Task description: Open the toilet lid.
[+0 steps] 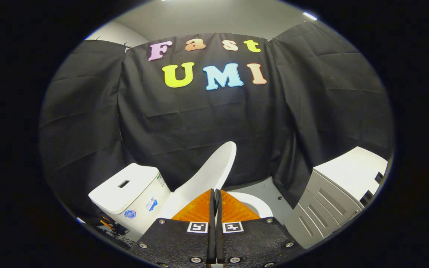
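Taking the white ceramic toilet cistern (130, 188) as the landmark: it stood at the far left, a rectangular slot in its flat top and small stickers on its front; just to its right the smooth white oval toilet lid (210, 173) rose at a slant, partly lifted, its free tip up against the black cloth wall and its lower part running down behind the fingers; right of that again lay a curve of the white toilet seat (256, 203), still flat on the bowl; farthest right of the cistern, well apart, stood a grey cabinet with slotted drawer fronts and a white top (335, 197).

The gripper (216, 195) sat just right of the cistern's base, its fingers drawn together with hardly a slit between them; whether a thin edge of the lid was pinched there could not be told, and the lid appeared to lean at or just beyond the fingertips.

The risk, as I judged it: the lid was only part-way up and short of its balance point, so if the fingers slid off its slick surface it would drop and slam onto the seat; pushing too hard toward the cistern could instead knock the lid against the tank.
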A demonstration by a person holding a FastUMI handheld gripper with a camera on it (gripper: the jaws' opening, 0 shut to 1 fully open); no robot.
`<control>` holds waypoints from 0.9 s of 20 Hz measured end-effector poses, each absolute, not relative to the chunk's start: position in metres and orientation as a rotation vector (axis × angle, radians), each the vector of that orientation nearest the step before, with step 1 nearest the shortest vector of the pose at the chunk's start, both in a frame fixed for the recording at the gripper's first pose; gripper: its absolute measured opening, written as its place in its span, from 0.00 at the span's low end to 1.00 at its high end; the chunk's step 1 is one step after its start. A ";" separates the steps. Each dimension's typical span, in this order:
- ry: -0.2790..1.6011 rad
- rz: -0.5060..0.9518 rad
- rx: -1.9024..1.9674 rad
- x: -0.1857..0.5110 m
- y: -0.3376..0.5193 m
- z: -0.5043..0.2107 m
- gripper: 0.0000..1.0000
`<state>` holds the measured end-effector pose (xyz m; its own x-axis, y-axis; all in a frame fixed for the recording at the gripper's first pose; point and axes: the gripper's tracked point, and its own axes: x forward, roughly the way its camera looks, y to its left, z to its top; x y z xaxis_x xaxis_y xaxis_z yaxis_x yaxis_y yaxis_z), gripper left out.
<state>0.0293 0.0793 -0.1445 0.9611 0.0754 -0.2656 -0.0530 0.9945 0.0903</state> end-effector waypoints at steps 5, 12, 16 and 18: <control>0.277 0.039 0.087 0.033 0.099 -0.129 0.00; 0.259 0.006 0.061 0.034 0.129 -0.109 0.00; 0.255 -0.007 0.080 0.033 0.141 -0.104 0.00; 0.255 -0.008 -0.018 0.034 0.153 -0.097 0.00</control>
<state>0.0337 0.1527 -0.0967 0.9677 -0.0103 -0.2518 0.0058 0.9998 -0.0188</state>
